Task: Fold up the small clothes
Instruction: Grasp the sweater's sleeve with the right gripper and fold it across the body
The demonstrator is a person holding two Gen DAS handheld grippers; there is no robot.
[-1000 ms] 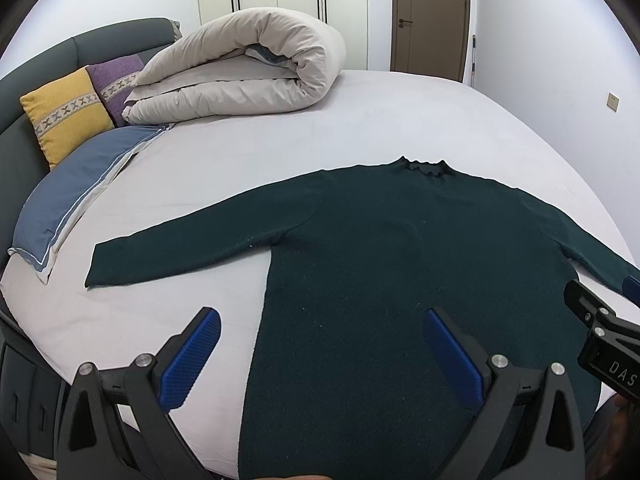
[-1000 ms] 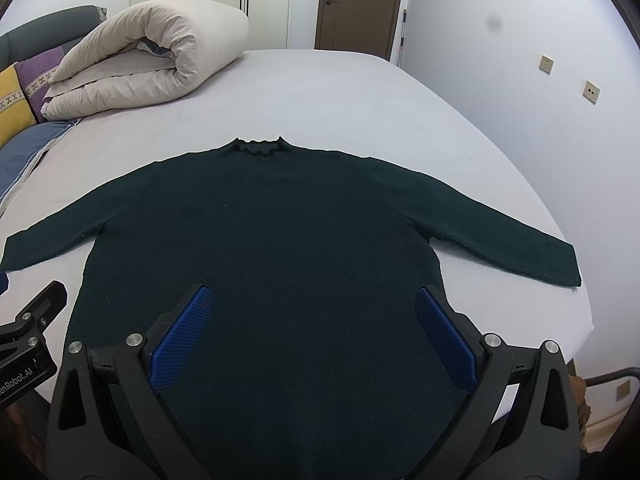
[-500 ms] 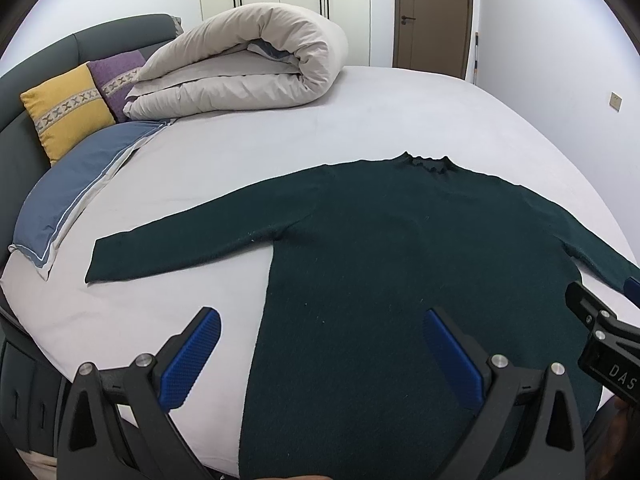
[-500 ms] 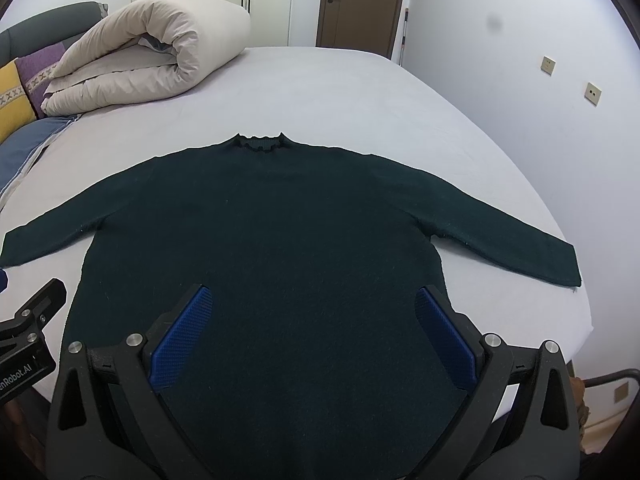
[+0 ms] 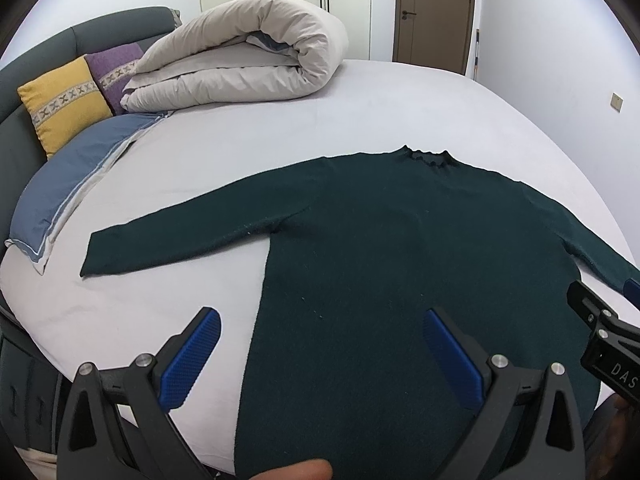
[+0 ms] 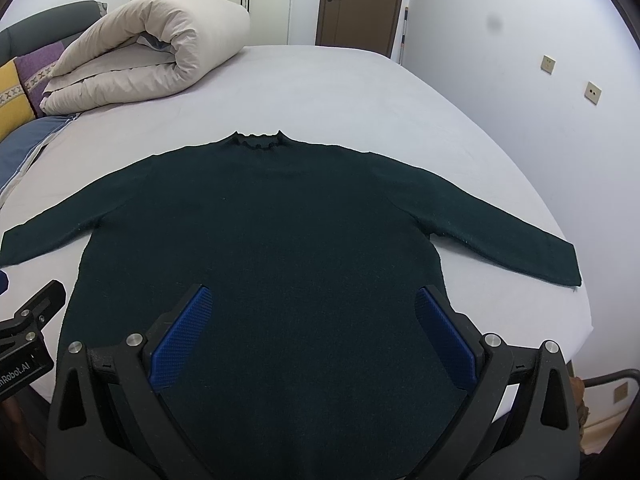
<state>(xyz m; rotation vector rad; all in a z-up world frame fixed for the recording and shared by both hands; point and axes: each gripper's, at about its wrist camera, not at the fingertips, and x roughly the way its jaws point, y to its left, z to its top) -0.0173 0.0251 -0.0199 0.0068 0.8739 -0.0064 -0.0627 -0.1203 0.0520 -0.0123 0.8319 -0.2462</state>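
Note:
A dark green long-sleeved sweater [image 5: 400, 248] lies flat and spread out on the white bed, collar away from me, both sleeves stretched out sideways. It also shows in the right wrist view [image 6: 280, 232]. My left gripper [image 5: 320, 344] is open and empty, held above the sweater's lower left edge. My right gripper [image 6: 312, 328] is open and empty, held above the sweater's lower middle. The right gripper's body shows at the right edge of the left wrist view [image 5: 604, 340].
A rolled beige duvet [image 5: 248, 56] lies at the far left of the bed [image 5: 360, 108]. A blue pillow [image 5: 72, 184], a yellow cushion [image 5: 64, 100] and a purple cushion [image 5: 116, 68] lean by the grey headboard. The wall [image 6: 540, 92] runs along the bed's right side.
Both views have shifted slightly; the sweater sits a little lower in frame, as both grippers tilt or rise a bit. The sweater itself has not moved. Both grippers stay open.

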